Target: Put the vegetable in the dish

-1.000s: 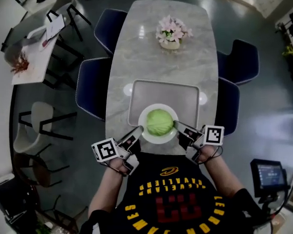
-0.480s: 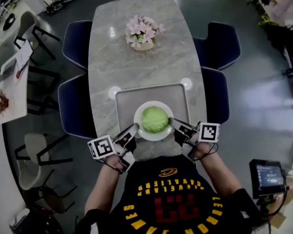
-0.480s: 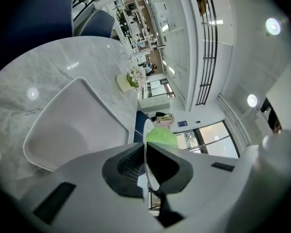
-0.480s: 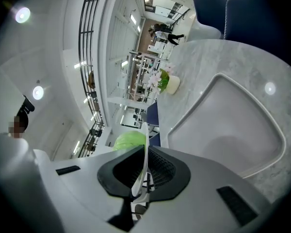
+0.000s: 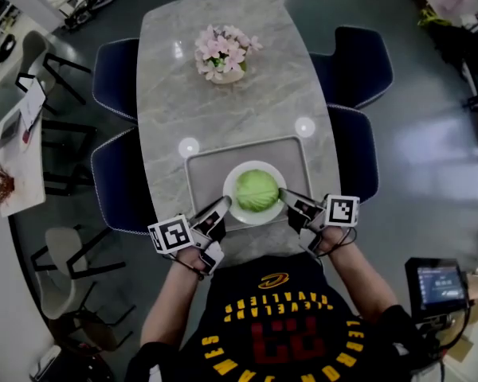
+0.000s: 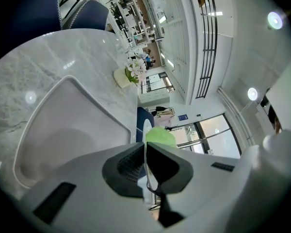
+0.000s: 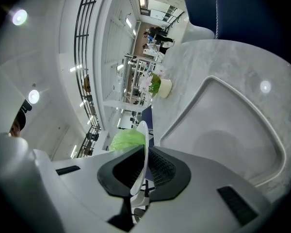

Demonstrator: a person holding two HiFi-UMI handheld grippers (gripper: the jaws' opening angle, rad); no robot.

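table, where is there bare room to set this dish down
The tray under the dish looks bare. The table between tray and flowers is free too. Crowded only at the near edge, where left gripper and right gripper clamp the dish rim.

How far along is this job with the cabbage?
Done: the cabbage sits in the white dish. In hand: the left gripper and right gripper each clamp the dish's rim from opposite sides, over the grey tray. Remaining: probably just setting it down and letting go; whether it already rests on the tray is unclear.
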